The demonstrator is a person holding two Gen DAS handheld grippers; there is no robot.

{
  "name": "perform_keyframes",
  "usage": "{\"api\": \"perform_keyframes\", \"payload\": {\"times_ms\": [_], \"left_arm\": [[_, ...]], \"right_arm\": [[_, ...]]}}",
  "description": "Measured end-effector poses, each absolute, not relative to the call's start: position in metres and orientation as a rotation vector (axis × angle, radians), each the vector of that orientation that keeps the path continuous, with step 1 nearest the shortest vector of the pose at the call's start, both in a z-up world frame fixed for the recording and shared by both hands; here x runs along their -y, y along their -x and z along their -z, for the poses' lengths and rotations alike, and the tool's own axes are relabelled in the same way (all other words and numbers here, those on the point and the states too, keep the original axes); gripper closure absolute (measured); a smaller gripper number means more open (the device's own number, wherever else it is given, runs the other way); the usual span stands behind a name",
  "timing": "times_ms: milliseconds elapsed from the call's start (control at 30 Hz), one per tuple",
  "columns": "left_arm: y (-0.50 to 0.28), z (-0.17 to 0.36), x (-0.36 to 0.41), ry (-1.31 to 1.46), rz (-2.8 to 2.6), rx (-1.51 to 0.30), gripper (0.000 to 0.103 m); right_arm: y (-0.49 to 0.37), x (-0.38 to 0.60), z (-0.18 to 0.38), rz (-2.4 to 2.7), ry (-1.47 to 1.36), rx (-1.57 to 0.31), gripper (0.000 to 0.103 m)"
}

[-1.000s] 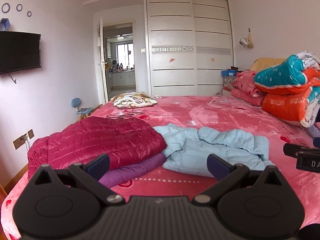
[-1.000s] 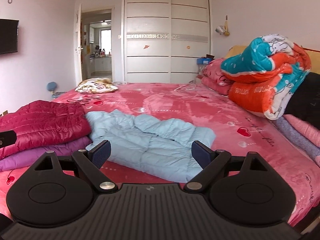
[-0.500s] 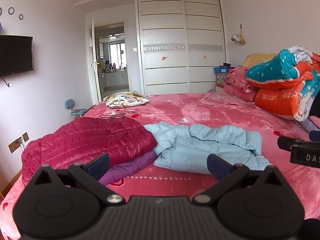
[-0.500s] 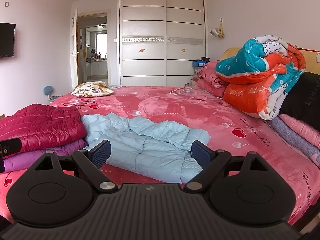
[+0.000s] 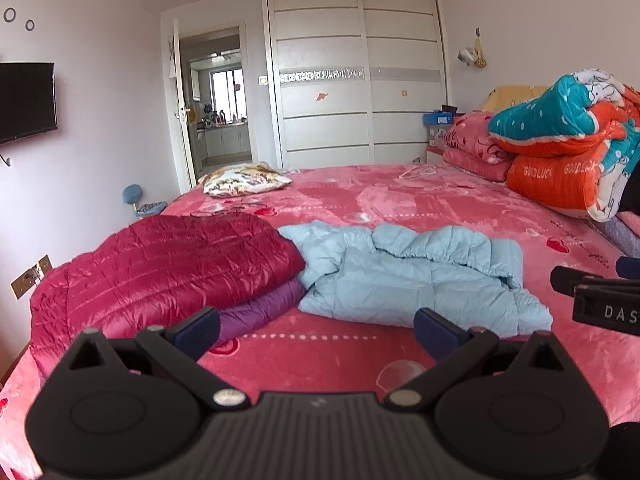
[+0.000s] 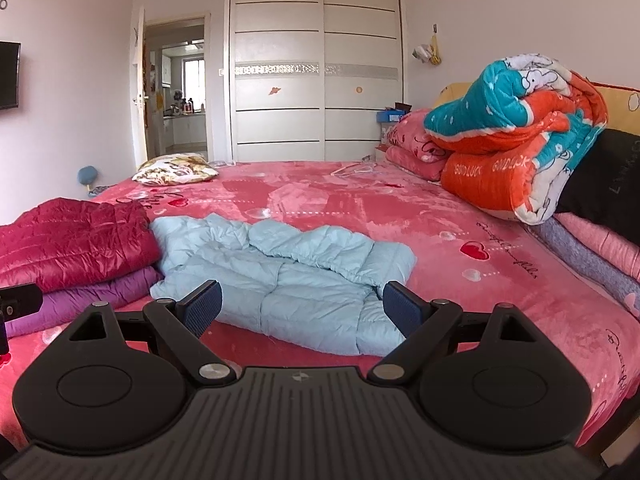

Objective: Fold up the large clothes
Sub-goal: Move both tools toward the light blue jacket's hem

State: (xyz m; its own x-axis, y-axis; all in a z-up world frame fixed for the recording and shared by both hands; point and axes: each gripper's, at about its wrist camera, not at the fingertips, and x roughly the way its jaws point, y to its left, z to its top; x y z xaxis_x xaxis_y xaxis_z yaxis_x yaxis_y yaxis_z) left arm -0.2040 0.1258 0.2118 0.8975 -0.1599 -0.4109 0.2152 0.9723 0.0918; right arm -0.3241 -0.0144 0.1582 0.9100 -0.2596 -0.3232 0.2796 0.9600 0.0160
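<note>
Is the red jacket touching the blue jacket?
Touching. In the left wrist view the red jacket overlaps the blue jacket's left edge with no bedspread between them; the right wrist view shows the same.

quilted glossy blue jacket point(image 5: 416, 276), plush bedspread point(image 5: 420, 204)

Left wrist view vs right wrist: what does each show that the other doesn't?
Left only: wall sockets and the right claw's tip at the frame edge.
Right only: black cloth behind the rolled quilt, plus the grey folded blanket.
Both: light blue jacket, red jacket on the purple one, both claws open.
</note>
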Motion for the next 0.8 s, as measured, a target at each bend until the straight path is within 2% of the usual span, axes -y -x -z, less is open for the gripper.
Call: {"api": "perform_keyframes", "payload": {"times_ms": [800], "left_arm": [[0.146,-0.151,-0.082,-0.185,0.219,-0.564,0.001]], "right_arm": [[0.292,0.054,-0.114,0.344,-0.191,-0.461,0.0]]}}
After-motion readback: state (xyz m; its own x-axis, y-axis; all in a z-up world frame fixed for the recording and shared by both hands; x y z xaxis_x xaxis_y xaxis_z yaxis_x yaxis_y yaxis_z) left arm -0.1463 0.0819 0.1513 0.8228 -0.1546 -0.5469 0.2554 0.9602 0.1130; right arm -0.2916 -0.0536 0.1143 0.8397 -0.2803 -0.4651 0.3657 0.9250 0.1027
